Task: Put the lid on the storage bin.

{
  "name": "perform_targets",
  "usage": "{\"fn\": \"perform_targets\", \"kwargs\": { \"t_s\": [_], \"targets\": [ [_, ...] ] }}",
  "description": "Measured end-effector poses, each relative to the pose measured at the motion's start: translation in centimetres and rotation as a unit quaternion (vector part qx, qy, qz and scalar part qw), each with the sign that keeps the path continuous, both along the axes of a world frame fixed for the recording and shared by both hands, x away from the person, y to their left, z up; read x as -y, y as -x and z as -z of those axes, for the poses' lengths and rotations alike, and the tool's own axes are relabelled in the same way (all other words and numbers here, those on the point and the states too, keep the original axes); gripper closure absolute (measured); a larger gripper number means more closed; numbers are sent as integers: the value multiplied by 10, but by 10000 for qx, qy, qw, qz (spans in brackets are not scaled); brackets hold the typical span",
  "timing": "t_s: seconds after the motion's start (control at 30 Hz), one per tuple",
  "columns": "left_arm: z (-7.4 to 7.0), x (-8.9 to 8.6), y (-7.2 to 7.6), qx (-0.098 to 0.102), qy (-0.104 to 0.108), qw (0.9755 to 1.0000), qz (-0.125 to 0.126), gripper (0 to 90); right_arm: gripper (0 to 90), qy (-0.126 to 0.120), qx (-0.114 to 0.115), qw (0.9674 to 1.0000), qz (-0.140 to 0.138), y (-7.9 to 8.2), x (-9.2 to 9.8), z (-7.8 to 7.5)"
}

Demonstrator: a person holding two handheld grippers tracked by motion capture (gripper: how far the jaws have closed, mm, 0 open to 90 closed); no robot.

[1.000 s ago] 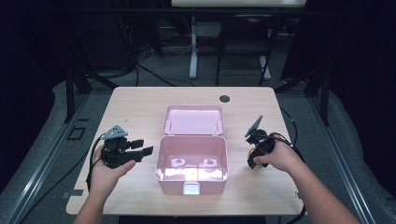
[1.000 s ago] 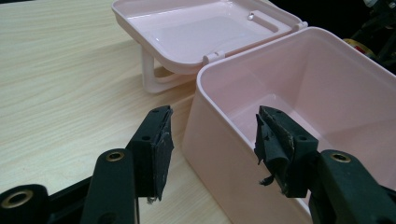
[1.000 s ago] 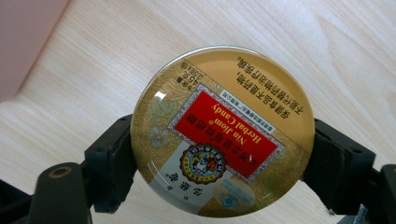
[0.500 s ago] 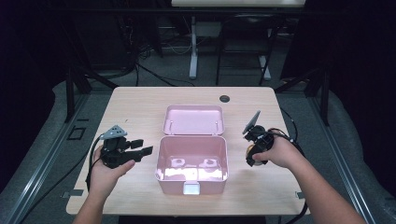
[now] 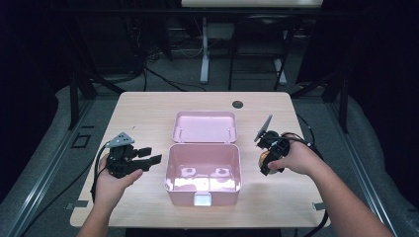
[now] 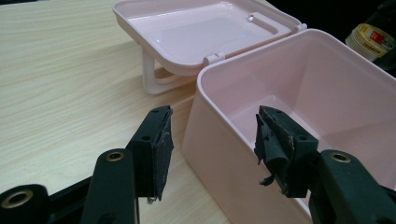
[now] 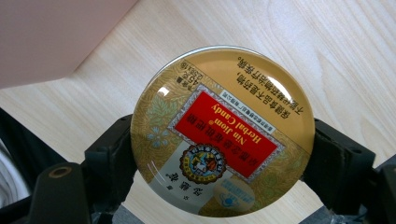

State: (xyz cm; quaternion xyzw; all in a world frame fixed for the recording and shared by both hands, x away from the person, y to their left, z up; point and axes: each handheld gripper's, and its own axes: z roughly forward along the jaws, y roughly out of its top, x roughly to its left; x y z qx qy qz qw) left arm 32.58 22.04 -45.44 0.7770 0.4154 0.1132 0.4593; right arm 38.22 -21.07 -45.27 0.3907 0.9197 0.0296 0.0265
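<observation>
- Dark floor, cables and black stand legs lie behind the pale wooden table (image 5: 148, 113); that background is too dim to read in detail.
- At the table's middle sits a pink plastic box (image 5: 203, 173), its hinged lid (image 5: 204, 126) lying open on the far side of the box.
- Inside the box, the high view shows two pale round patches on the floor; I cannot tell whether they are objects or glare.
- Left of the box, the left gripper (image 5: 150, 155) is held with jaws spread and empty; its own view has them straddling the box's near corner, untouching.
- Right of the box, the right gripper (image 5: 267, 165) pinches a round gold candy tin (image 7: 222, 130) by its rim; in the high view the hand (image 5: 294, 158) hides most of the tin.
- Compared with a second ago, the right gripper sits closer to the box and lower; the left one is unchanged.
- A small dark grommet (image 5: 238, 104) lies beyond the box.
</observation>
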Motion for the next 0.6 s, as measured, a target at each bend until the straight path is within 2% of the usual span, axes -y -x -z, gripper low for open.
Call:
{"fn": "perform_targets", "kwargs": {
  "t_s": [0.2, 0.33, 0.47, 0.57, 0.6],
  "targets": [
    [0, 0, 0, -15, 16, 10000, 9, 456, 198, -58, 30, 9996, -270, 0, 0, -2],
    [0, 0, 0, -4, 19, 10000, 6, 456, 198, 36, 11, 9976, -694, 3, -3, -4],
    [0, 0, 0, -12, 11, 10000, 8, 456, 198, 96, 107, 9931, -1161, 6, -7, -7],
    [0, 0, 0, -20, -22, 10000, 49, 456, 198, 63, 192, 9866, -1619, 7, -8, -9],
    [0, 0, 0, -19, -15, 10000, 45, 456, 198, 29, 188, 9854, -1693, 7, -9, -9]
  ]
}}
